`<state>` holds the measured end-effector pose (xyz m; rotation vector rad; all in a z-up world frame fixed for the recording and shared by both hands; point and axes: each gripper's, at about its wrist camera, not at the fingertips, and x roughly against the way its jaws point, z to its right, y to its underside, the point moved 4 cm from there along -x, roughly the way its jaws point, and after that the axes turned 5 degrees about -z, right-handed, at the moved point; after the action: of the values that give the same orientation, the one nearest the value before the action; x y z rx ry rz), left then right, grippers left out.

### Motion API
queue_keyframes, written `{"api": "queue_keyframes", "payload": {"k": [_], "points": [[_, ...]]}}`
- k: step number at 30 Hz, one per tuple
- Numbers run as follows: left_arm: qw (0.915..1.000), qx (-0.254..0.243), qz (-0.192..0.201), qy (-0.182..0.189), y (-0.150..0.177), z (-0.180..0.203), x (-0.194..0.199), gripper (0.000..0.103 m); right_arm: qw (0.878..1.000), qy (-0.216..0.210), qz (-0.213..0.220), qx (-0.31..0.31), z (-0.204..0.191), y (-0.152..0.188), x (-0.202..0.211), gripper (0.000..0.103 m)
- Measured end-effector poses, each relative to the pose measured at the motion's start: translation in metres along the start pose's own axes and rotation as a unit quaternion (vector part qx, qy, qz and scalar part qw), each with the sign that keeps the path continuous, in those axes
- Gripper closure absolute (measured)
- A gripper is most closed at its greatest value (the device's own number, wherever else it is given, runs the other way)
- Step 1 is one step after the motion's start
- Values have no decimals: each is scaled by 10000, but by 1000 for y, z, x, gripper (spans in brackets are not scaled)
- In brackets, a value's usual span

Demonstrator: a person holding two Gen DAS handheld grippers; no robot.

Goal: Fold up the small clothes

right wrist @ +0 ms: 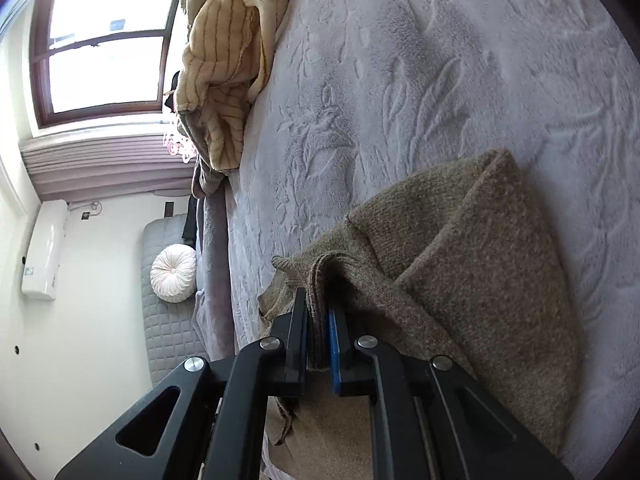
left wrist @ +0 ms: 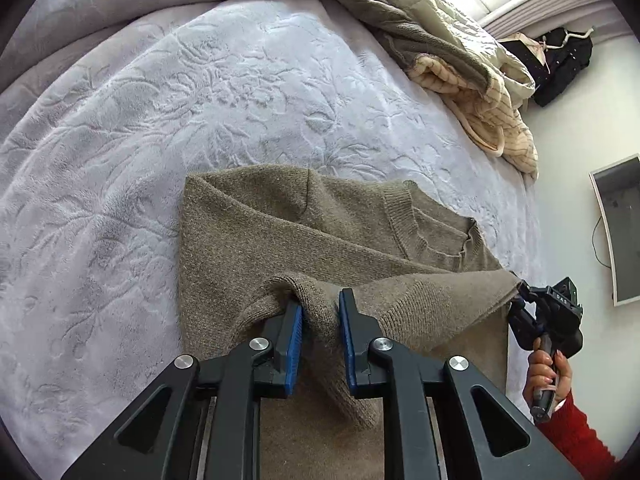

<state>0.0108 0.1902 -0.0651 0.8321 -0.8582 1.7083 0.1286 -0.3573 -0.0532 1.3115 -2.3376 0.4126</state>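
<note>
An olive-brown knit sweater (left wrist: 280,224) lies on the pale embossed bedspread (left wrist: 160,100), partly folded, its ribbed neckline to the right. My left gripper (left wrist: 320,304) is shut on a bunched fold of the sweater's hem edge, which is lifted toward me. My right gripper (left wrist: 520,292) shows at the sweater's right corner, held by a hand in a red sleeve. In the right wrist view my right gripper (right wrist: 318,316) is shut on a doubled knit edge of the sweater (right wrist: 480,260), the rest draped to the right.
A heap of cream striped and olive bedding (left wrist: 460,52) lies at the bed's far right edge, also in the right wrist view (right wrist: 228,60). A wall panel (left wrist: 616,228), a window (right wrist: 108,48) and a white round cushion (right wrist: 174,276) are beside the bed.
</note>
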Motion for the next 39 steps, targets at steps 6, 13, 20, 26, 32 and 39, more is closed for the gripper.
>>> {"api": "queue_keyframes", "payload": {"k": [6,13,20,26,32,39], "points": [[9971,-519,284,-489,4,14,33,79,9995,3,117,294,-27,0,14,45],[9952,-949,-247,-11,20,23,29,33,9982,51,-88,586,-43,21,13,45],[9782,-1427,-1326,713,54,55,-26,33,9969,166,-436,630,-35,37,-10,45],[9849,-1385,-745,730,14,83,-49,33,9981,-3,-289,542,-42,18,-22,45],[9965,-781,243,180,-39,72,-41,33,9997,-164,109,156,-40,-11,-23,45],[9963,-610,505,-339,-45,36,-7,33,9994,-40,338,81,-35,-11,0,45]]}}
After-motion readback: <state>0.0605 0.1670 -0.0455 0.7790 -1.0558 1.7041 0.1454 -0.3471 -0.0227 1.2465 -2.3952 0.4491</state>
